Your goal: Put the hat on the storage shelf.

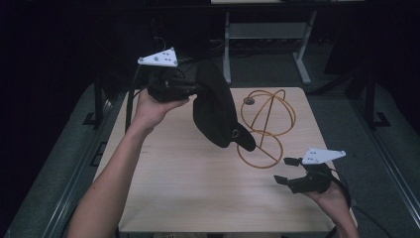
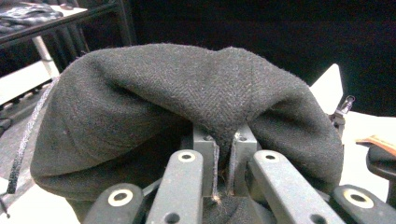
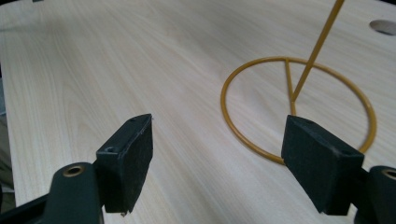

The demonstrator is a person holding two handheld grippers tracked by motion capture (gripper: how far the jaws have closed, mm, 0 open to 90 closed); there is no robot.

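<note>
I am holding the dark cap [image 1: 215, 106] up off the bench [image 1: 188, 173] with my left gripper [image 1: 190, 89]; its fingers [image 2: 205, 149] are pressing together on a fold of the woven cloth, and the cap is draping over them in the left gripper view, hanging with its brim end down towards the yellow wire stand [image 1: 265, 126]; the cap is sitting in the air just left of the stand's upper loops, not yet resting on them as far as I can judge; my right gripper [image 1: 287, 171] is waiting low near the bench's right front corner, its fingers [image 3: 126, 158] standing well apart with nothing between them, and it is looking along the wood at the stand's round base ring [image 3: 299, 105] and slanting rod; so I am judging the pick-up as done and the carry as roughly midway; what is remaining is bringing the cap over the top of the stand, settling it on the wire and letting the cloth go, with the free gripper possibly steadying the base or spreading the cap open
</note>
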